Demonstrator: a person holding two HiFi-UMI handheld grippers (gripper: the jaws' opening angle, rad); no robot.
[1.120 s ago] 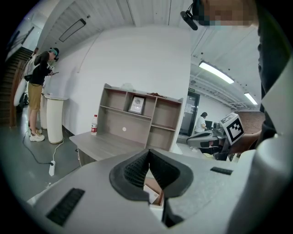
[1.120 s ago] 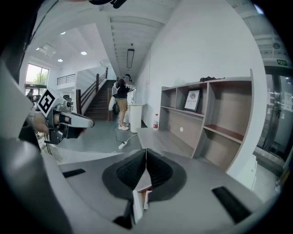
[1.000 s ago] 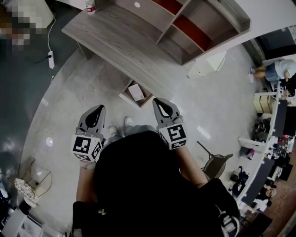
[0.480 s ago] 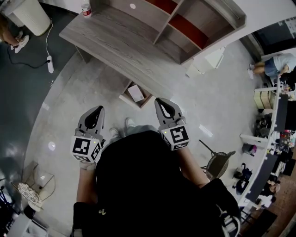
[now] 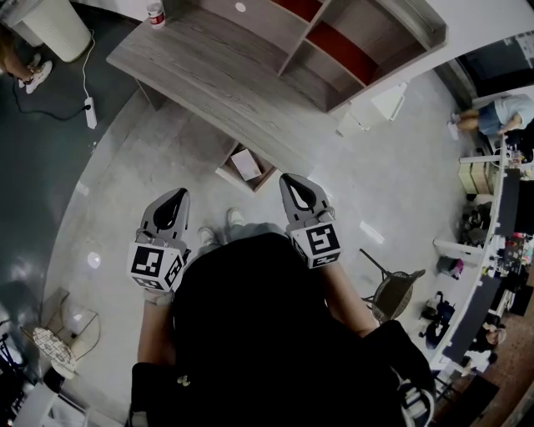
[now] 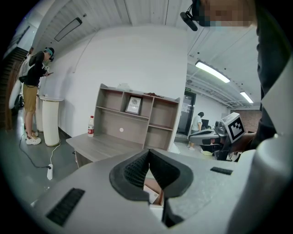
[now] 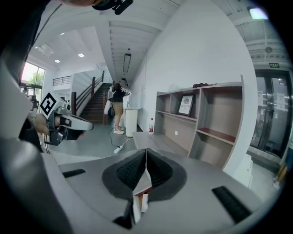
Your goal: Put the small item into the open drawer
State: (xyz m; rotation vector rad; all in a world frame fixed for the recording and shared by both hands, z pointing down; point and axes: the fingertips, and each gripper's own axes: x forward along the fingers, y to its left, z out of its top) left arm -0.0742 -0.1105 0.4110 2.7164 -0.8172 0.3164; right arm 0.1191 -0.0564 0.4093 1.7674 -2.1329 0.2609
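An open wooden drawer (image 5: 236, 173) juts from under the grey desk (image 5: 209, 75), and a small white item (image 5: 247, 164) lies inside it. I hold both grippers over the floor, short of the drawer. My left gripper (image 5: 178, 194) is below and left of it, my right gripper (image 5: 294, 180) just to its right. Each has its jaws shut, and neither holds anything. In the left gripper view the tips of the left gripper (image 6: 149, 151) meet, with the drawer (image 6: 158, 194) showing below them. The right gripper (image 7: 145, 151) is closed the same way.
A shelf unit (image 5: 350, 46) stands on the desk's far side, and a water bottle (image 5: 156, 12) sits at its left end. A white bin (image 5: 54, 25) and a power strip (image 5: 90, 113) are at the left. A chair (image 5: 390, 292) stands to my right. People stand in the distance.
The head view has shifted slightly. Both grippers keep almost the same place and stay closed; the drawer and its white item have not moved.
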